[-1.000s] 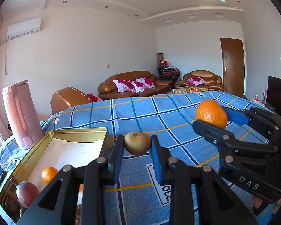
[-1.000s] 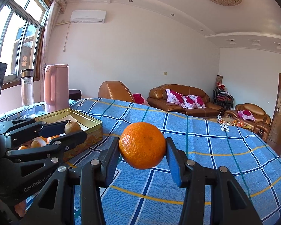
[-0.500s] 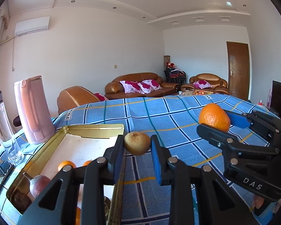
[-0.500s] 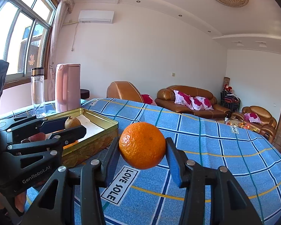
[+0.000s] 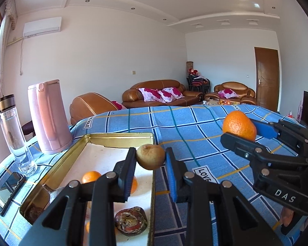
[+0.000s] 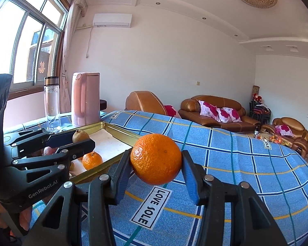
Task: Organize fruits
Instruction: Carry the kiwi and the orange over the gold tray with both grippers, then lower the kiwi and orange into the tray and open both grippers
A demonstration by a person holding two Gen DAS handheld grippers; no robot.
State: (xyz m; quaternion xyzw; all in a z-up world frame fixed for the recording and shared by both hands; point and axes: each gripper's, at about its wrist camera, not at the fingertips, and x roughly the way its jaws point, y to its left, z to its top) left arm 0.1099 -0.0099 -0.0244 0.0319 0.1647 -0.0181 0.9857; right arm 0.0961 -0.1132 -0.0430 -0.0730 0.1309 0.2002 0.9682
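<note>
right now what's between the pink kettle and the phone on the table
A clear water bottle stands between the pink kettle and the phone lying flat on the blue cloth; the left wrist view shows it.

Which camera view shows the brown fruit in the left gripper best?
The left wrist view: the brown fruit sits central, clamped between the left gripper pads. The right wrist view shows it small, at the left, partly hidden by a finger.
</note>
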